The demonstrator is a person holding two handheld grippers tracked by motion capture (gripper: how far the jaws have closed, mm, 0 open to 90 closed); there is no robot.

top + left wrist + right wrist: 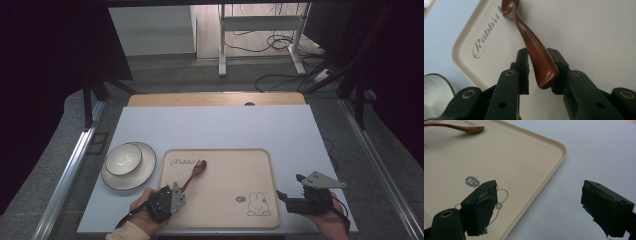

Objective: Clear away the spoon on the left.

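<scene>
A pale blue-grey desk (215, 127) carried a beige tray (225, 210) near its front edge, printed with a rabbit (258, 205) at its front right corner. Left of the tray, near the desk's left edge, a plate (145, 172) held a white bowl (123, 159).

A brown wooden spoon (195, 174) lay on the tray's left part, bowl end toward the tray's back left corner, handle toward the front.

The left gripper (172, 196) sat at the tray's front left corner. Its own view showed what the high view could not: the spoon's (536, 52) handle end lay between the jaws, touching the right pad (556, 62), with a gap on the left; the grip was released.

The right gripper (292, 192) sat by the desk's front right corner, just right of the tray. Its view showed the jaws spread wide, empty, one pad (485, 202) over the rabbit print, the other over bare desk (579, 152).
</scene>
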